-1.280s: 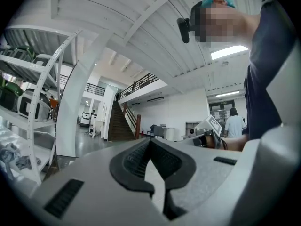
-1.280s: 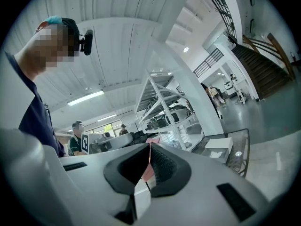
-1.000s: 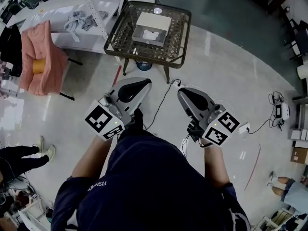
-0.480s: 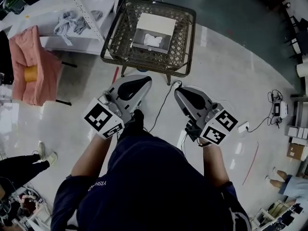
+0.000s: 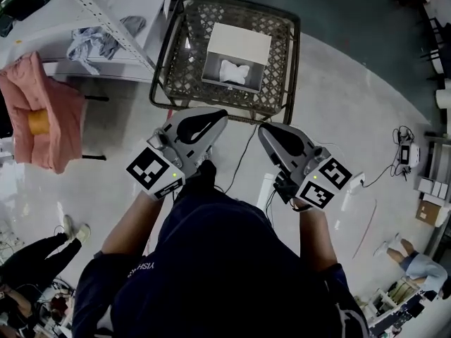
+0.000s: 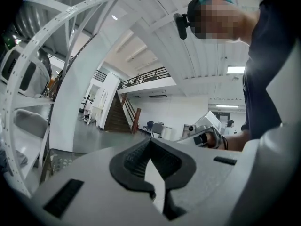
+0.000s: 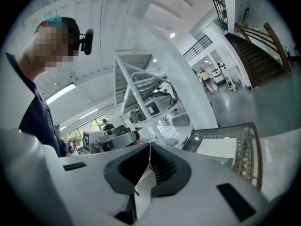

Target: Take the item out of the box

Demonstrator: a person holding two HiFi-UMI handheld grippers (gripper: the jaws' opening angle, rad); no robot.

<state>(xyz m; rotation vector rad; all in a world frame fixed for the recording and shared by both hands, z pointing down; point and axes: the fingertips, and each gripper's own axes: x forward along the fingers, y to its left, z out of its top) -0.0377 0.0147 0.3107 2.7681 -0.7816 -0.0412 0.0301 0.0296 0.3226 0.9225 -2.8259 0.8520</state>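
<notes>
Plainly, the white item (image 5: 233, 71) lies inside the open white box (image 5: 238, 43), which sits on the woven desk (image 5: 182, 55) ahead of the person. It looks soft and crumpled, but I cannot tell just what it is.

Neither tool has reached it. The left hand-held gripper (image 5: 217, 116) and the right hand-held gripper (image 5: 266, 131) hang side by side just short of the desk's near edge. Each has its jaws brought together at the tips with nothing between them.

The step in hand seems to be the approach. To do it well, I would:
- carry one hand-held gripper forward over the near rim of the box and part its jaws before going down, since pressed together they would only push the item flat
- come in from above, between the box walls, and pinch a raised fold near the item's middle
- steady the box wall with the other hand-held gripper, as so light a box may lift along with its contents

Counted:
- one item
- one box, its flap thrown back
- one desk
- two hand-held grippers

Further out, a pink cloth (image 5: 35, 111) is draped to the left and a bluish rag (image 5: 95, 41) lies on a white shelf (image 5: 106, 65).
</notes>
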